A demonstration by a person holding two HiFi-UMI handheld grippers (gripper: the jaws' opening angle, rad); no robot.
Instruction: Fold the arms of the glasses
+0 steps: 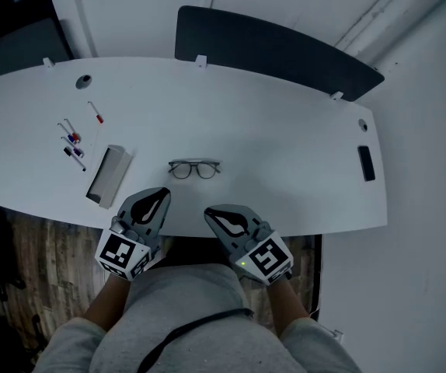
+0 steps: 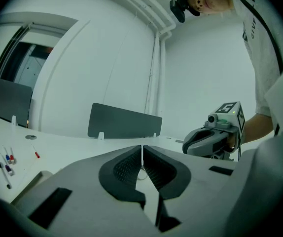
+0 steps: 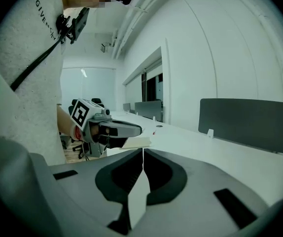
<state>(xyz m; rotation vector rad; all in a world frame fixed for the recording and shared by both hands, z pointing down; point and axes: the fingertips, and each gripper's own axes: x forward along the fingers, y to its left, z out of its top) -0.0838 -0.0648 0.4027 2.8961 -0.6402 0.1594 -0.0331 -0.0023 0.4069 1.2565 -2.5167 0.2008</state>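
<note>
A pair of dark, round-lensed glasses [image 1: 194, 169] lies on the white table [image 1: 285, 154], near its front edge and between my two grippers. The glasses look compact, with no arm sticking out. My left gripper [image 1: 161, 194] hovers over the table's front edge, just left of and nearer than the glasses, shut and empty. My right gripper [image 1: 212, 215] is at the edge to the right, also shut and empty. In the left gripper view the jaws [image 2: 142, 149] meet, and the right gripper [image 2: 208, 139] shows beyond. In the right gripper view the jaws [image 3: 142, 152] meet, with the left gripper [image 3: 113, 129] beyond.
A grey oblong box [image 1: 108, 175] lies left of the glasses, with several markers [image 1: 71, 142] and a red pen [image 1: 96, 113] farther left. A black flat object [image 1: 367, 162] sits at the table's right end. A dark divider panel [image 1: 277, 49] stands along the far edge.
</note>
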